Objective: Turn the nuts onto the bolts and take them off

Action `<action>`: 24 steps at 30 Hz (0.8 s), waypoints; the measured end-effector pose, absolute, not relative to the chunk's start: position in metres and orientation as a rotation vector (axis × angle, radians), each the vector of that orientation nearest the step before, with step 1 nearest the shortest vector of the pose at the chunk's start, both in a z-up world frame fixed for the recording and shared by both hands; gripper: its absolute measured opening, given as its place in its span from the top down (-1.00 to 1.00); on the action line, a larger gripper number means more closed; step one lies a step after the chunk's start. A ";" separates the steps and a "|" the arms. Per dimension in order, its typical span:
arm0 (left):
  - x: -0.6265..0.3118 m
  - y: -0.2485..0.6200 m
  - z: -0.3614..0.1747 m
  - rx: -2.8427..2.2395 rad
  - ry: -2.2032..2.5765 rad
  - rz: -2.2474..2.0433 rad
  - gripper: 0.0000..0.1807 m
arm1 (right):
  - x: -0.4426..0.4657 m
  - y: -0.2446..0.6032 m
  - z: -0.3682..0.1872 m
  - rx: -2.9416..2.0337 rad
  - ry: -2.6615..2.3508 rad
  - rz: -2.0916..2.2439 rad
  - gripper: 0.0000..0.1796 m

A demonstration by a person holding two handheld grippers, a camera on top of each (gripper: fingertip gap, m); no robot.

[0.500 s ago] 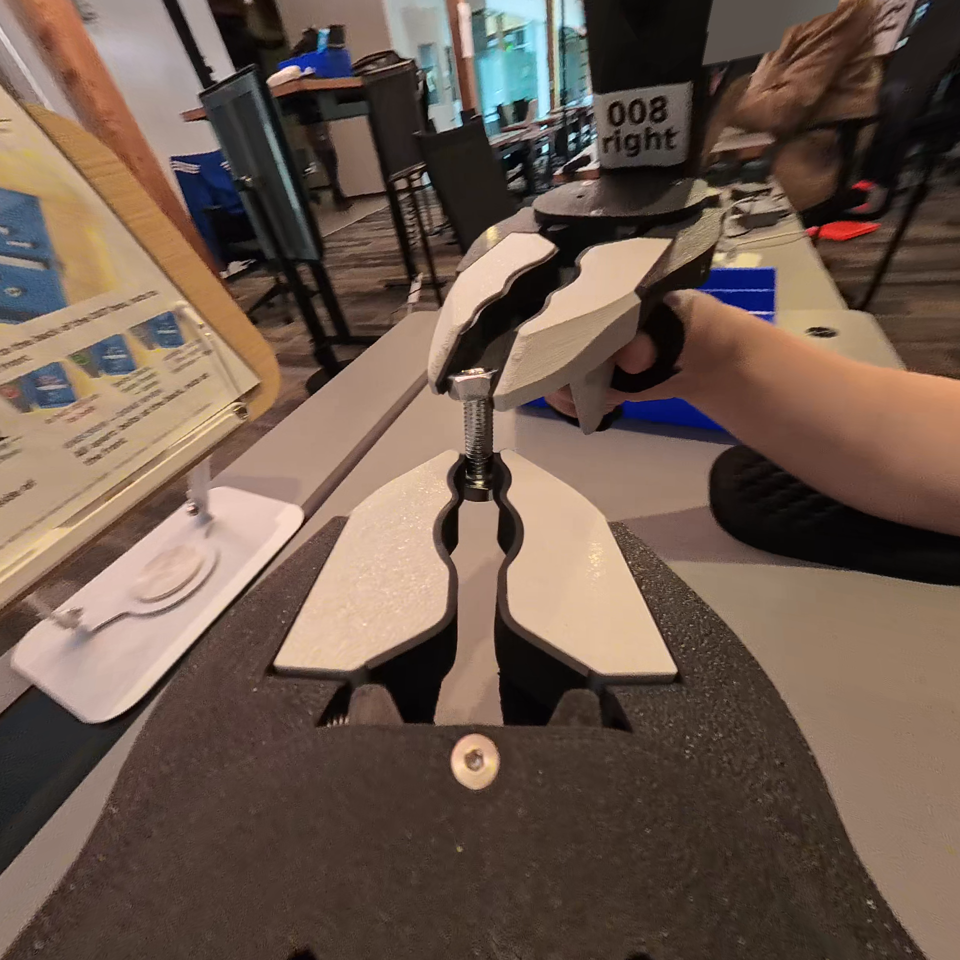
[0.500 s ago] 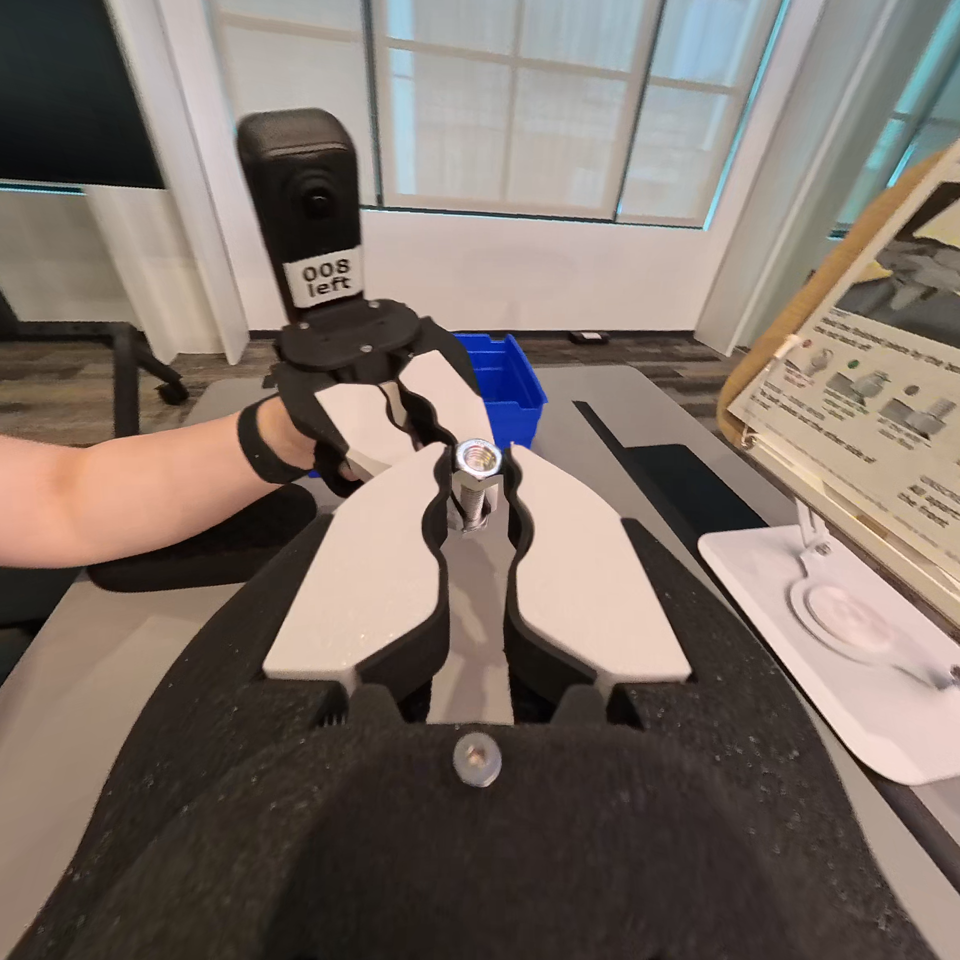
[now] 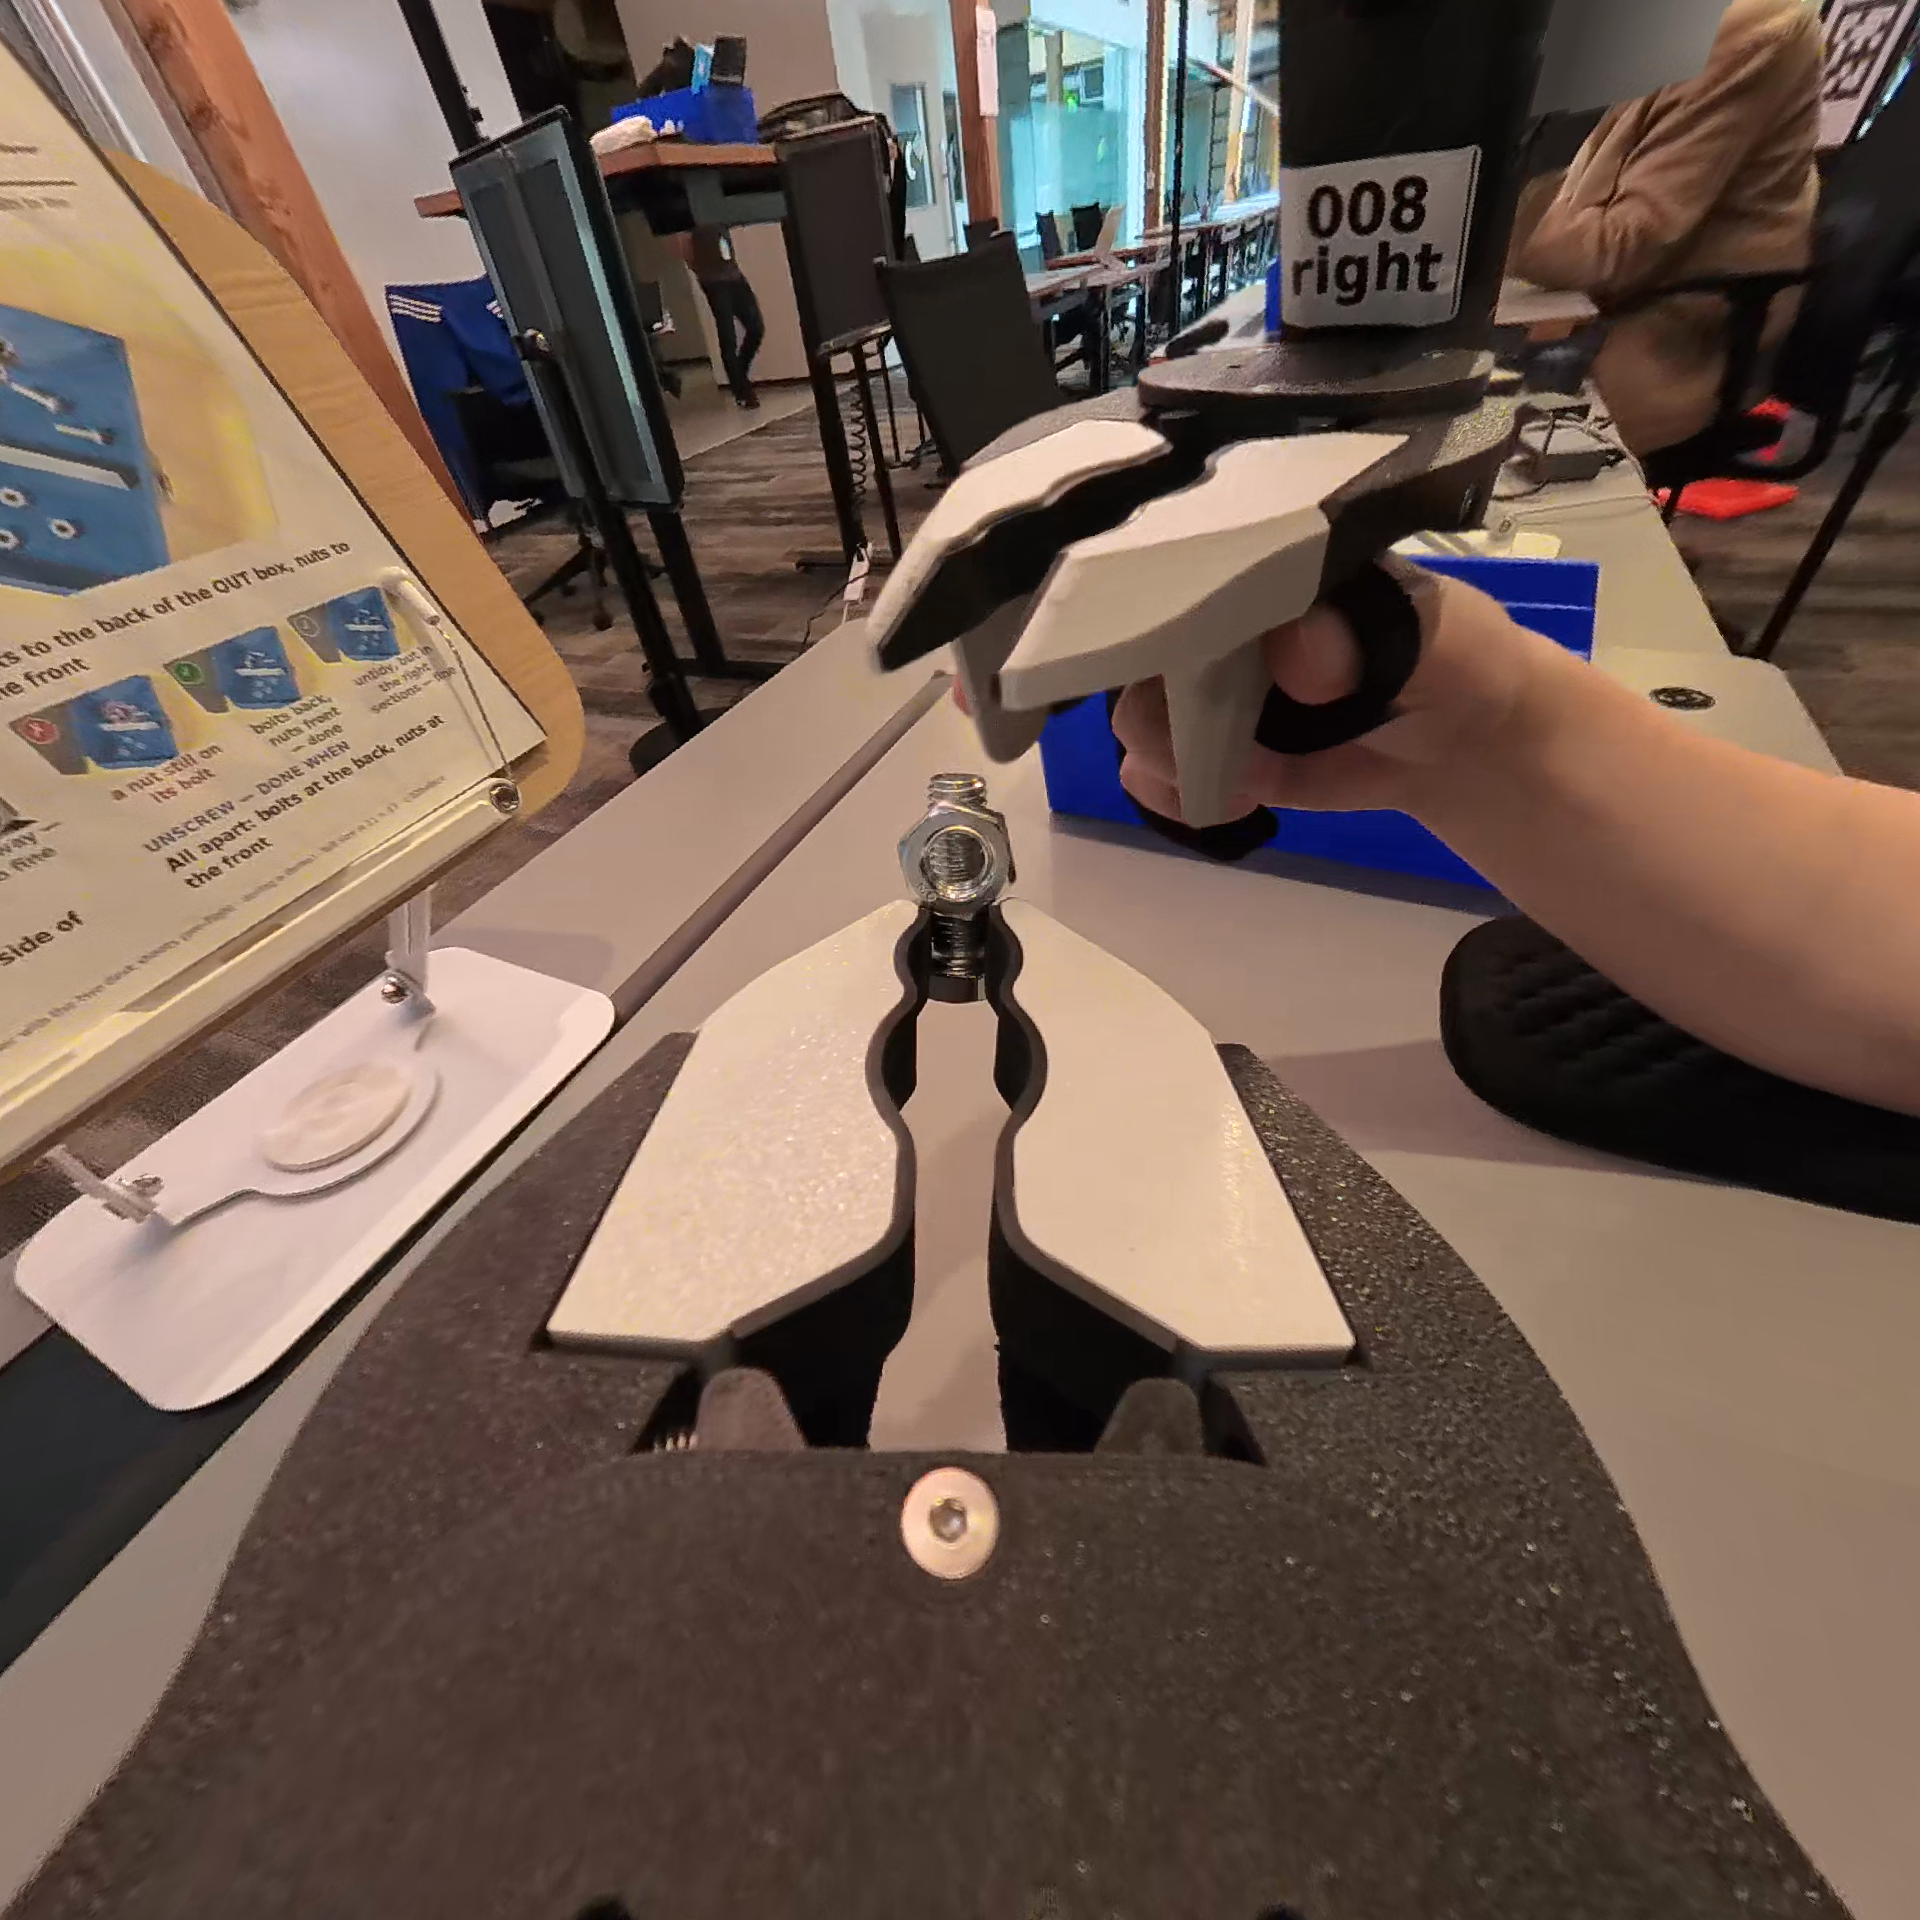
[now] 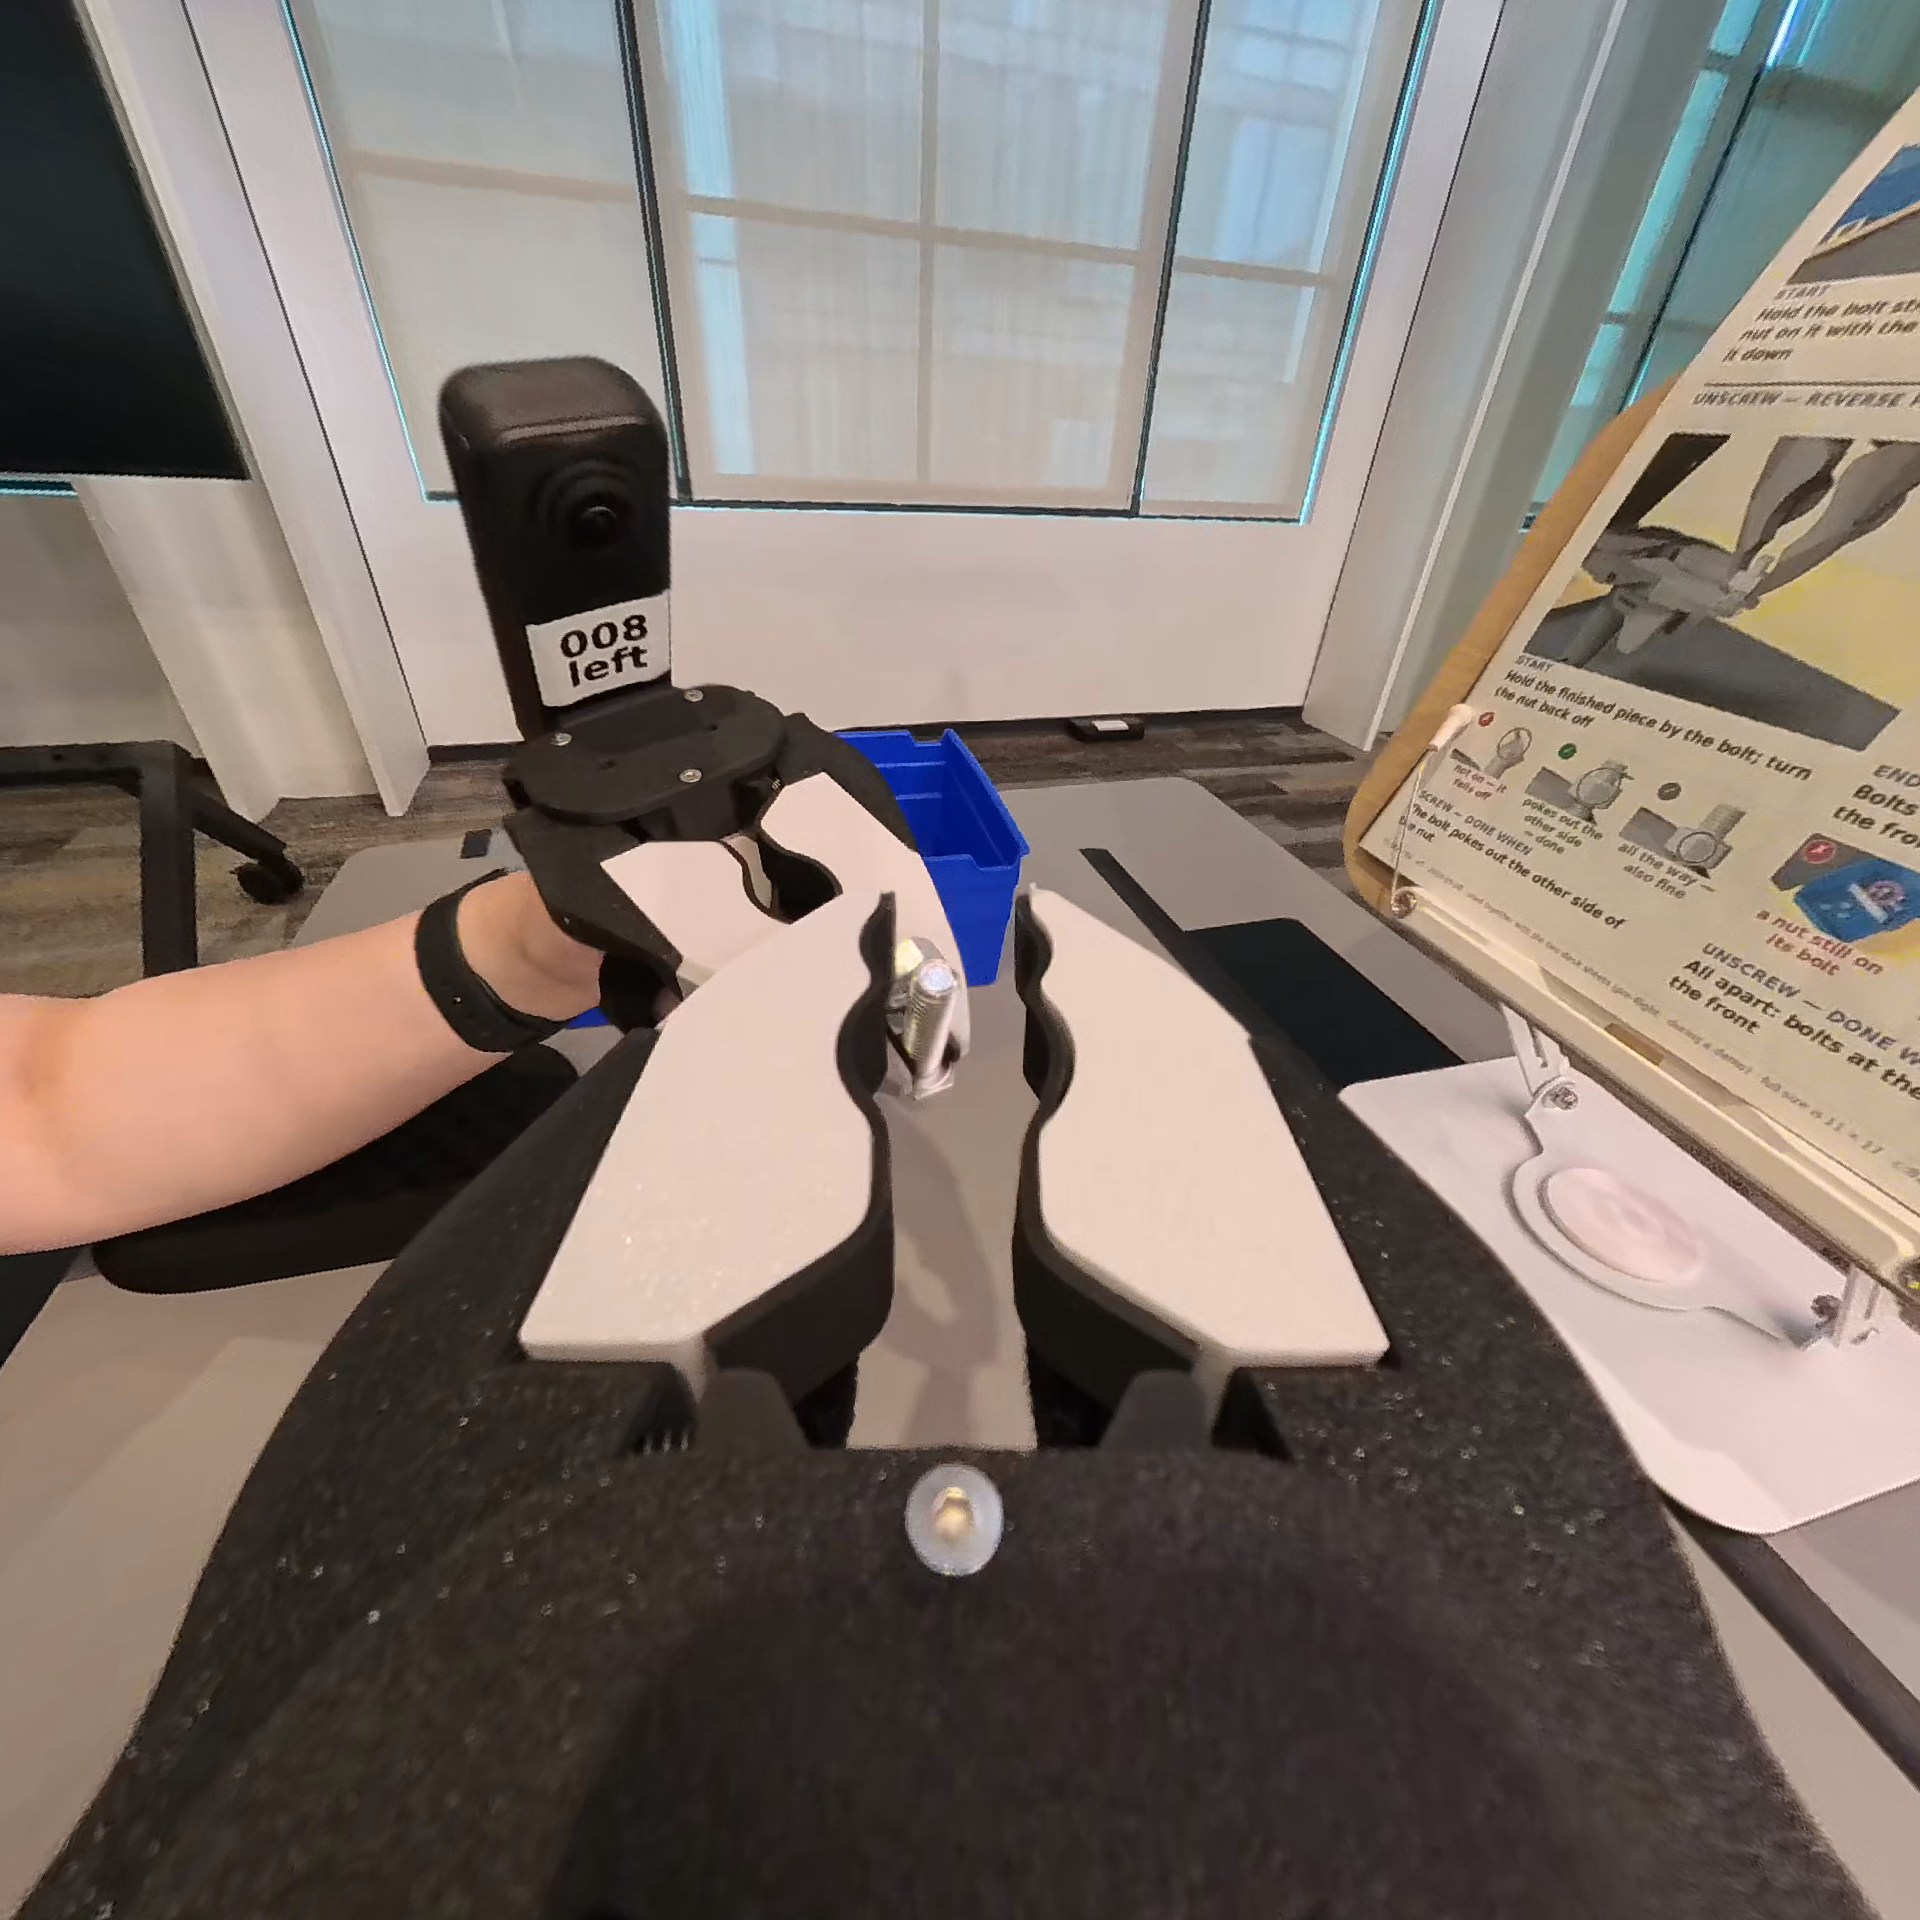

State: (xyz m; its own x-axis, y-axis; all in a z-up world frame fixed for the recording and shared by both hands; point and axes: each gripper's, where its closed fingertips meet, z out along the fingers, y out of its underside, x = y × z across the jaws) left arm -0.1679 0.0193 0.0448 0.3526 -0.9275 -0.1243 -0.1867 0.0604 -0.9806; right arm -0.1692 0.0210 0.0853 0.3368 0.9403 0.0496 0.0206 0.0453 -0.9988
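Bolt point(image 3: 954, 951) head hides inside the pinching left claw point(image 3: 954, 971); nut point(image 3: 954, 857) on top; right claw point(image 4: 948, 971) gapes, empty.

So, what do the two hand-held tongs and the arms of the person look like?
Both tongs, left and right, have a rough black body with two flat pale grey fingers that have wavy black inner edges. A silver screw sits in each body. A black camera with a white label stands on top. The forearms are bare; a black strap goes around the left hand.
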 end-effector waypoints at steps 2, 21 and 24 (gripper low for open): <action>-0.169 0.021 0.043 -1.423 1.087 -0.785 0.90 | -0.163 0.024 0.087 -1.323 -0.969 0.913 0.77; -0.149 0.007 -0.001 -1.476 1.346 -0.730 0.90 | -0.157 0.003 0.022 -1.425 -1.695 0.314 0.70; -0.145 0.003 0.000 -1.468 1.355 -0.741 0.90 | -0.161 0.001 0.017 -1.444 -1.738 0.315 0.71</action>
State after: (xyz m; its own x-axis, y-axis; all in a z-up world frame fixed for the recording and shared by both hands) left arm -0.1454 0.0033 0.0000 0.1955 -0.9655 -0.1721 -0.3761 0.0882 -0.9224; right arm -0.1611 0.0011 0.0175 0.0094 0.9011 0.4334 0.6921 0.3069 -0.6533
